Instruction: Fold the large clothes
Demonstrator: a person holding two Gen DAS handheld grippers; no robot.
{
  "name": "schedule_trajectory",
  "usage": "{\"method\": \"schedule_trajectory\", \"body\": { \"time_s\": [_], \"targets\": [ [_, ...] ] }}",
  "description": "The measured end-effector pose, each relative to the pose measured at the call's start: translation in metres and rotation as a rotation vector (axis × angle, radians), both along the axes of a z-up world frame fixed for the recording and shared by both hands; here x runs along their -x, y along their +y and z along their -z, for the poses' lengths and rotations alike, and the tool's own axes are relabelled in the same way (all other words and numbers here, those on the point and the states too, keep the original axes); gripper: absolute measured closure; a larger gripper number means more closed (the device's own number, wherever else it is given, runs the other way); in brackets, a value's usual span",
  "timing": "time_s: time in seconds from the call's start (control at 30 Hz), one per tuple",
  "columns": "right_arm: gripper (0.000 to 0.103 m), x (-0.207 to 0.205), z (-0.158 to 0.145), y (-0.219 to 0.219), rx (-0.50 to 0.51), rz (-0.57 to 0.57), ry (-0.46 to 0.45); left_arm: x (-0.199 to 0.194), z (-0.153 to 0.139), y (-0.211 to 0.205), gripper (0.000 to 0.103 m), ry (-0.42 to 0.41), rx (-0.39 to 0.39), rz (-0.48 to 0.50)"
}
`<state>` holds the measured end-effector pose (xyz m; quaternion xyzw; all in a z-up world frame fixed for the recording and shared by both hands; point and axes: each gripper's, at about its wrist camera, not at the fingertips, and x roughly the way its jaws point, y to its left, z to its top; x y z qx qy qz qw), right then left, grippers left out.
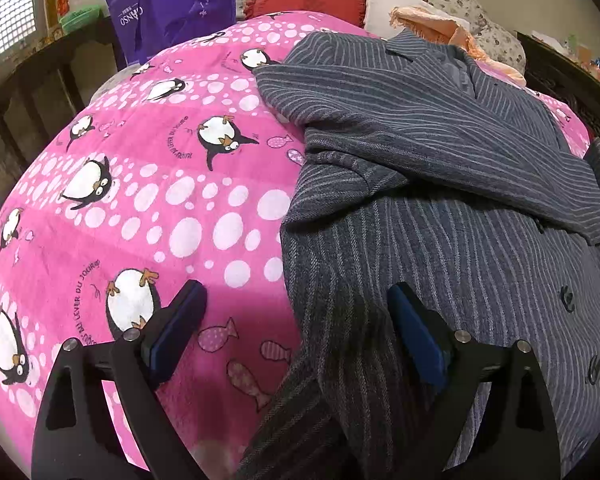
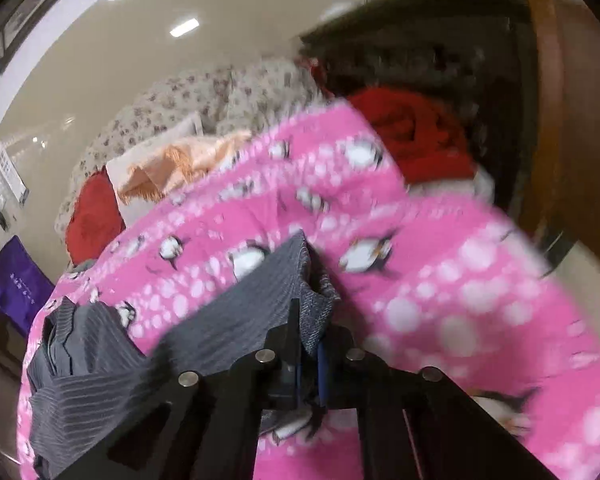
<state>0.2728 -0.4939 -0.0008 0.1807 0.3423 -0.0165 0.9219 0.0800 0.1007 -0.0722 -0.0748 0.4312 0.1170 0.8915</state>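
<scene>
Grey striped jacket (image 1: pixel 440 160) edge, right claw (image 2: pixel 308 344) clamped

A bed is being covered by a pink penguin blanket (image 1: pixel 148 208). A grey striped jacket (image 1: pixel 440 184) is being spread across it.

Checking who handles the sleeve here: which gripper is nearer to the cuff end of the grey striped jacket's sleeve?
Right. The right gripper is shut on the sleeve's cuff end, lifted over the pink blanket. The left gripper is open over the jacket's hem edge.
</scene>
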Motion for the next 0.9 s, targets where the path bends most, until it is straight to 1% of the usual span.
{"method": "schedule_trajectory", "body": {
  "time_s": [0.07, 0.13, 0.27, 0.33, 0.4, 0.5, 0.57, 0.63, 0.7, 0.73, 0.77, 0.83, 0.9],
  "targets": [
    [0.098, 0.019, -0.022, -0.012, 0.040, 0.032, -0.023, 0.000, 0.000, 0.000, 0.010, -0.001, 0.001, 0.000],
    [0.098, 0.046, -0.047, -0.034, 0.099, 0.106, -0.039, 0.000, 0.000, 0.000, 0.010, -0.003, 0.003, 0.000],
    [0.098, 0.089, -0.079, -0.065, 0.148, 0.217, -0.058, 0.002, 0.000, 0.001, 0.010, -0.008, 0.012, -0.002],
    [0.098, 0.104, -0.090, -0.066, 0.174, 0.242, -0.068, 0.003, -0.001, 0.002, 0.010, -0.013, 0.018, -0.005],
    [0.098, 0.110, -0.101, -0.051, 0.189, 0.216, -0.083, 0.008, -0.004, 0.003, 0.010, -0.021, 0.019, -0.012],
    [0.098, 0.105, -0.119, -0.002, 0.173, 0.105, -0.142, 0.018, -0.014, 0.007, 0.010, -0.047, 0.007, -0.042],
    [0.098, 0.096, -0.128, 0.047, 0.156, -0.011, -0.179, 0.027, -0.022, 0.011, 0.010, -0.079, -0.021, -0.072],
    [0.098, 0.085, -0.127, 0.108, 0.129, -0.149, -0.201, 0.034, -0.028, 0.017, 0.010, -0.104, -0.053, -0.113],
    [0.098, 0.071, -0.115, 0.175, 0.125, -0.284, -0.189, 0.040, -0.030, 0.023, 0.010, -0.106, -0.093, -0.159],
    [0.098, 0.065, -0.107, 0.203, 0.131, -0.334, -0.177, 0.042, -0.029, 0.027, 0.010, -0.092, -0.119, -0.190],
    [0.098, 0.059, -0.094, 0.242, 0.150, -0.395, -0.161, 0.043, -0.027, 0.030, 0.010, -0.078, -0.135, -0.214],
    [0.098, 0.054, -0.076, 0.297, 0.171, -0.470, -0.139, 0.044, -0.018, 0.035, 0.010, -0.029, -0.163, -0.270],
    [0.098, 0.052, -0.056, 0.351, 0.173, -0.544, -0.123, 0.040, -0.005, 0.039, 0.010, 0.039, -0.169, -0.288]
  ]
}}
